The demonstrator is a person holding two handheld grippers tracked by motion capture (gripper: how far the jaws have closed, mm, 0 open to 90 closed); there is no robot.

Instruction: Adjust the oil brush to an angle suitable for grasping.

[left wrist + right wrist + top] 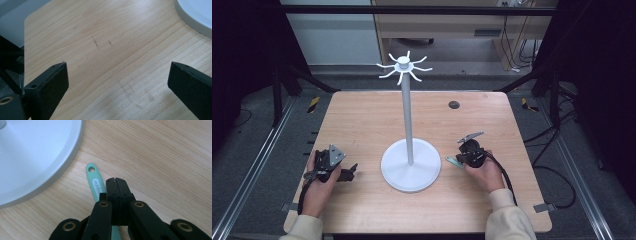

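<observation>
A white stand (408, 115) rises from the middle of the wooden table (362, 120), with a round base (424, 175) and a ring of hooks (403, 67) on top. A mint-green handle with a hole (94, 178) lies on the wood beside the base (32, 157). It also shows as a green sliver (453, 161) in the high view. My right gripper (116, 180) is shut, jaws pressed together just right of and above that handle, whose lower part is hidden under the gripper. My left gripper (117, 72) hangs open over bare wood, left of the base (197, 15).
A small dark round plug (454, 104) sits in the table near the far edge. Black frame posts and cables surround the table on the floor. The table's left edge (25, 45) runs close to my left gripper.
</observation>
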